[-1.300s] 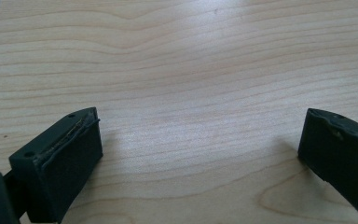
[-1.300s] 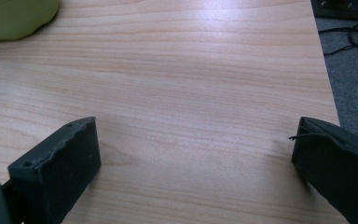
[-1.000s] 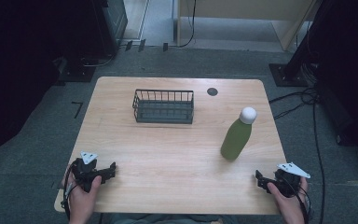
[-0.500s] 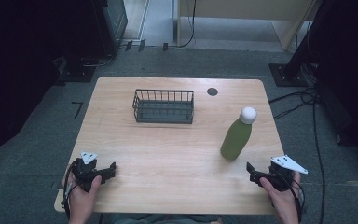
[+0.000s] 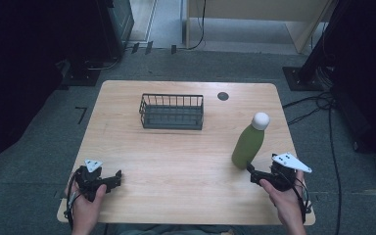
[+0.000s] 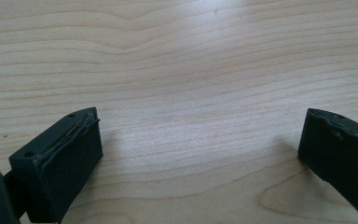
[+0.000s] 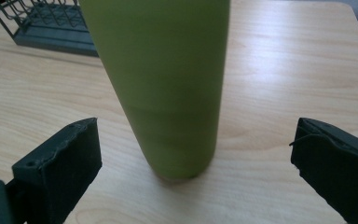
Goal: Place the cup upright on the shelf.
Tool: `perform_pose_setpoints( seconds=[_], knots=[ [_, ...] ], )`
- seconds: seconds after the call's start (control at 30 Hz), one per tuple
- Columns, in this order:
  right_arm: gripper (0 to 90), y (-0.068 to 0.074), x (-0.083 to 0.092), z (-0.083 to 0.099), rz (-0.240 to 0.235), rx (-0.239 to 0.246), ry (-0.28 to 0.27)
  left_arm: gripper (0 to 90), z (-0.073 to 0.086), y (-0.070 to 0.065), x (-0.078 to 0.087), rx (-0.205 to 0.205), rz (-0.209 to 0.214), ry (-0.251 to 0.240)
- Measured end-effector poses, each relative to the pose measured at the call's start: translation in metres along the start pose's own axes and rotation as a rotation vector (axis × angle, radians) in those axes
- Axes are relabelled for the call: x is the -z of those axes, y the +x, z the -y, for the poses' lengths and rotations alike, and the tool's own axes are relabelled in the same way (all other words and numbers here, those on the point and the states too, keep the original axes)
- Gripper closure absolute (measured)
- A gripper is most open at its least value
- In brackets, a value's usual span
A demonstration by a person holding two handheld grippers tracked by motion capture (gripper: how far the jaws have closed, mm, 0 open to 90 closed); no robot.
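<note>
no text, label, brand, number or sign can be read anywhere. the green bottle (image 7: 161, 84) has a plain, unprinted side, the wooden worktop (image 5: 176, 156) shows only grain, and the wire basket (image 5: 171, 111) carries no tag.
</note>
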State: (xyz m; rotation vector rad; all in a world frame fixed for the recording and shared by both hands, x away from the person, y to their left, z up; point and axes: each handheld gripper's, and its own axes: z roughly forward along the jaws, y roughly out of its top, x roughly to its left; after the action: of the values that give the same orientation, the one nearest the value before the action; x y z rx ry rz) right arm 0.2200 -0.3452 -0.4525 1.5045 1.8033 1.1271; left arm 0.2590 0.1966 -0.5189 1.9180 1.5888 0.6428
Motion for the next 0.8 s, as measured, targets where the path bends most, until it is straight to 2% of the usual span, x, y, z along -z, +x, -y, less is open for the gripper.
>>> perform_pose_setpoints(
  seconds=[0.13,0.57,0.73,0.8],
  knots=[
    [1.4,0.006,-0.005,-0.009,-0.008,-0.001,-0.016,0.0,0.0,0.0,0.0,0.0,0.0,0.0],
    [1.5,0.012,-0.021,-0.028,0.001,-0.022,-0.053,0.0,0.0,0.0,0.0,-0.001,0.0,0.001],
    [7.6,0.015,-0.027,-0.032,0.025,-0.032,-0.089,0.0,0.0,0.0,0.0,0.0,0.0,0.0],
    [10.1,0.016,-0.029,-0.033,0.021,-0.038,-0.09,0.0,0.0,0.0,0.0,-0.001,0.0,0.001]
  ],
)
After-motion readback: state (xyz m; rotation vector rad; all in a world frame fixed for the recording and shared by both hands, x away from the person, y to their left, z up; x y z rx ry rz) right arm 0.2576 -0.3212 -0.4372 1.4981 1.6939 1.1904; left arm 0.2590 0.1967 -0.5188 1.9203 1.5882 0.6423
